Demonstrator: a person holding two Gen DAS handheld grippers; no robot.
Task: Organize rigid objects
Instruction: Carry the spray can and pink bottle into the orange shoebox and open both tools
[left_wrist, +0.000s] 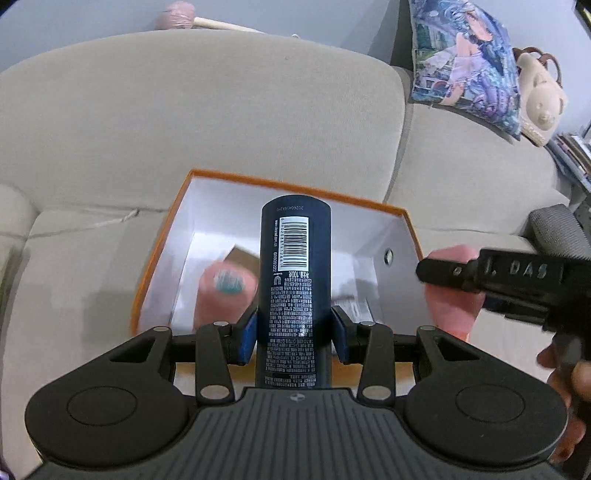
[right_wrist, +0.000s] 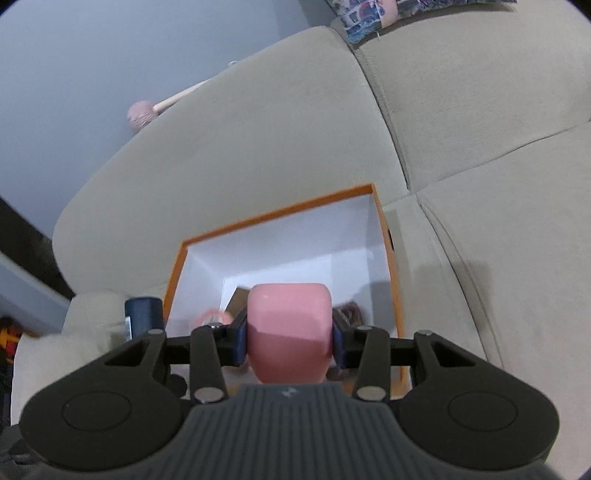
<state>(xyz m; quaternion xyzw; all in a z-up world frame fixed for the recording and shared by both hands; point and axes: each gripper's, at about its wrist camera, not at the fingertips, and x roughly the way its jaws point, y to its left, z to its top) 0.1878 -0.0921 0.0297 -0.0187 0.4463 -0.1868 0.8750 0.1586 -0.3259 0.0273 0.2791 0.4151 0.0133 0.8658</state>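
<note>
left tongs (left_wrist: 294, 332) clamped mid-body on dark bottle (left_wrist: 295, 280) | rigid, slick, probably light | right tongs (right_wrist: 289, 338) clamped on pink bottle (right_wrist: 289, 332) | both over orange box (left_wrist: 295, 186)

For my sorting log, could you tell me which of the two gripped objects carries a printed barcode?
The dark blue bottle, clamped in the left gripper, shows a barcode; the pink object in the right gripper is plain.

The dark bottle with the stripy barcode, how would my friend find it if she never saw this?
Find the big beige sofa, then the orange box with white insides sitting on its seat. Over that box, the left gripper pinches a tall dark navy bottle. It alone has a white barcode and tiny white print; the right gripper's item is plain pink.
</note>
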